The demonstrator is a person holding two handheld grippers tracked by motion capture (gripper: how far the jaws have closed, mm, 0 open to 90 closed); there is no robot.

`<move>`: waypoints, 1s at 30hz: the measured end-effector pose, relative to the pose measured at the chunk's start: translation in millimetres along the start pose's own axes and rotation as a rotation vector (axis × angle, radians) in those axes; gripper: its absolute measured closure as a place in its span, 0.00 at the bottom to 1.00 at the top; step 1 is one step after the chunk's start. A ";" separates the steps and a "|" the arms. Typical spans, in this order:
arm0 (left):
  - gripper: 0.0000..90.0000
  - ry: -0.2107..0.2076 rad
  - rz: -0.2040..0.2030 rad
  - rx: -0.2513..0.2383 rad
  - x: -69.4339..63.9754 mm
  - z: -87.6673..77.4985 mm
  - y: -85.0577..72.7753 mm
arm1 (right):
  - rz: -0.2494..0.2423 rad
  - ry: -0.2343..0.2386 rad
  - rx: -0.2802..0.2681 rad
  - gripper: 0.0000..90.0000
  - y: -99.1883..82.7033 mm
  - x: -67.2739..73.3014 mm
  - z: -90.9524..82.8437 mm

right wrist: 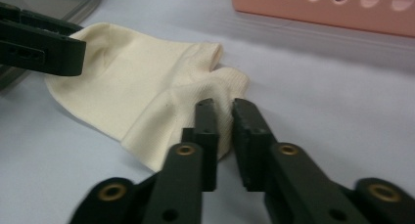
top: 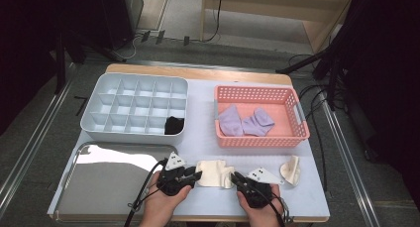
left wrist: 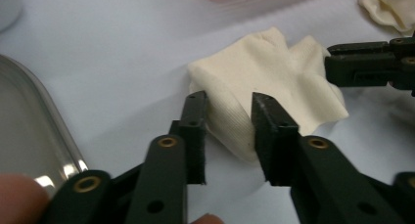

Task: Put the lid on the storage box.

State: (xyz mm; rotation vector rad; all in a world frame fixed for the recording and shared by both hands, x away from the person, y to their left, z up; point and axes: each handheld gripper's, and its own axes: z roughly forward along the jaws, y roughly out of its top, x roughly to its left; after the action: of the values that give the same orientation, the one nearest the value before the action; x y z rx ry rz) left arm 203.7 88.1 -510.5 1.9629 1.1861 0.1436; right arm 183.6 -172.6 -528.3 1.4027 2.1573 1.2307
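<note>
At the lower centre of the high view, the cream sock (top: 214,173) lies on the desk (top: 198,138), pinched at opposite ends by the left gripper (top: 197,176) and right gripper (top: 234,177), likely for folding.

Both my hands come in from the bottom edge in the high view, palms wrapped round the gripper bodies, wrists low near the table. My left gripper (top: 197,176) points inward to the right, my right gripper (top: 235,178) points inward to the left, so the tips nearly face each other (pretty close together). Left jaws are pinched down with a fold of cloth between the pads; right jaws sit nearly together on another fold.
</note>
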 end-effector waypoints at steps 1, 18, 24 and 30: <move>0.85 0.000 0.000 0.000 0.0 0.0 0.0 | 0.000 0.000 0.000 0.95 0.0 0.0 0.0; 0.67 -0.046 -0.002 -0.051 -1.8 -1.5 5.4 | 0.049 -0.061 -0.089 0.79 4.3 -29.2 -18.0; 0.63 -0.056 -0.004 -0.087 1.0 -8.6 2.1 | 0.056 -0.185 -0.201 0.70 3.8 -53.2 -56.6; 0.63 -0.057 -0.009 -0.090 2.8 -9.7 1.3 | 0.094 -0.326 -0.243 0.66 -5.7 -85.4 -84.6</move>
State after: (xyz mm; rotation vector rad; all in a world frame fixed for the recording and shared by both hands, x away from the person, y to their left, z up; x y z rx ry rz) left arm 201.5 95.7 -504.0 1.8711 1.1320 0.1336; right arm 168.1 -288.4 -499.5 1.4928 1.6843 1.1561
